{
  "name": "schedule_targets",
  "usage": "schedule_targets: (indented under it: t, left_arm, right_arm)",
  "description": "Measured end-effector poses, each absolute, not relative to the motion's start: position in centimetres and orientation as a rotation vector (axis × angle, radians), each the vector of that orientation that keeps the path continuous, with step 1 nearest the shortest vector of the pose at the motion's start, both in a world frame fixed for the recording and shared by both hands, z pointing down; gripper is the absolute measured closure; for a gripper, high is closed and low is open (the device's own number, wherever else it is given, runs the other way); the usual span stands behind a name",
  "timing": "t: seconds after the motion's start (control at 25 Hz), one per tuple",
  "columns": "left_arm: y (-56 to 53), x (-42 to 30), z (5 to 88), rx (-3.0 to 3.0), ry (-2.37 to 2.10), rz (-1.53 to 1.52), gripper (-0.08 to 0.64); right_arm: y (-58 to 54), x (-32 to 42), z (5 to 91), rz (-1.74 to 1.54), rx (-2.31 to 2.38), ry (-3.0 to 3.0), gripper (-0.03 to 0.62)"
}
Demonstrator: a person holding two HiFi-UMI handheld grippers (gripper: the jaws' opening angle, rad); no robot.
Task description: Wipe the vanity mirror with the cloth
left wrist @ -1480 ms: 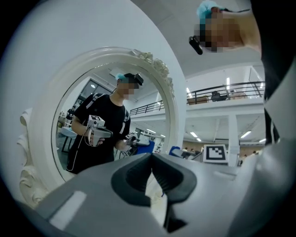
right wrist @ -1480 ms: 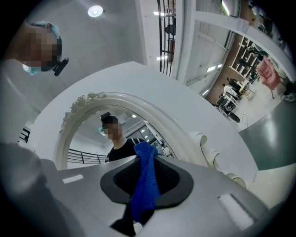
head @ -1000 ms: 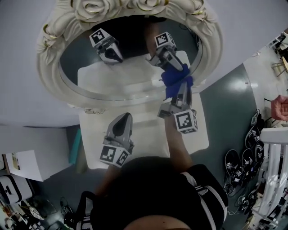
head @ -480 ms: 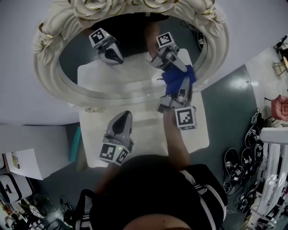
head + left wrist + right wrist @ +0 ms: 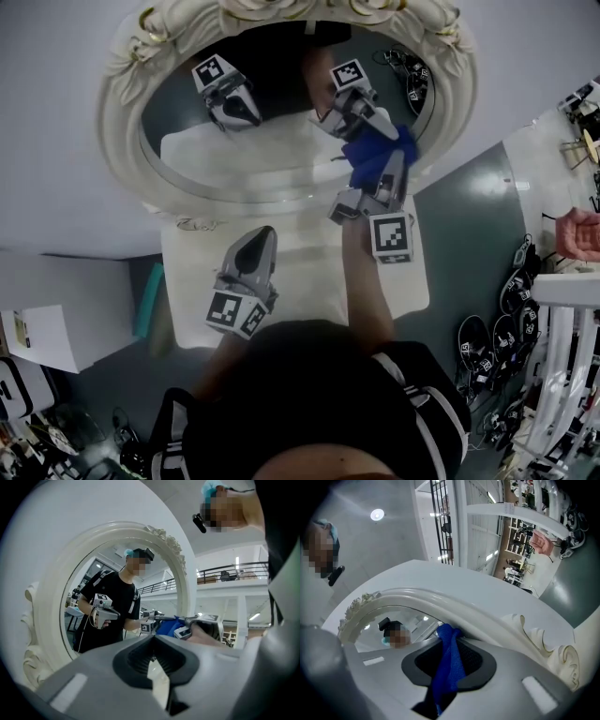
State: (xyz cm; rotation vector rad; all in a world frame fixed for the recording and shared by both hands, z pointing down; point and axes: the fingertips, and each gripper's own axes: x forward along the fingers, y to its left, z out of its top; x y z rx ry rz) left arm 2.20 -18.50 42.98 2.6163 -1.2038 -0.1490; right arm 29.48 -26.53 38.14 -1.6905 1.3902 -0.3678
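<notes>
The oval vanity mirror in its ornate cream frame (image 5: 120, 141) fills the top of the head view, standing on a white table (image 5: 187, 309). My right gripper (image 5: 389, 167) is shut on a blue cloth (image 5: 375, 155) and presses it to the glass near the right rim. In the right gripper view the cloth (image 5: 449, 663) hangs between the jaws of the right gripper (image 5: 449, 644), just under the frame (image 5: 487, 616). My left gripper (image 5: 256, 239) is shut and holds nothing, low in front of the mirror. In the left gripper view the left gripper (image 5: 152, 641) faces the frame (image 5: 42, 620), with the cloth (image 5: 166, 626) to the right.
Several shoes (image 5: 497, 356) lie on the floor at the right beside a white rack (image 5: 562, 375). A person's hand (image 5: 577, 232) shows at the right edge. Papers (image 5: 37, 337) and clutter lie at the lower left.
My right gripper has slid the cloth up and to the right along the glass, closer to the right rim. The left gripper has stayed in place.
</notes>
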Motion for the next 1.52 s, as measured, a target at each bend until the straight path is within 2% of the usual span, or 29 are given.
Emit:
schedule_targets:
  t: [0.72, 1.52]
  left_arm:
    - [-16.6, -0.3, 42.3, 2.605, -1.257, -0.214, 0.549]
    - [-14.1, -3.6, 39.6, 2.618, -1.321, -0.277, 0.549]
  right_arm:
    - [-26.3, 28.8, 29.6, -0.183, -1.665, 1.474, 0.539]
    - [-26.4, 21.5, 17.7, 0.181, -1.693, 1.806, 0.538]
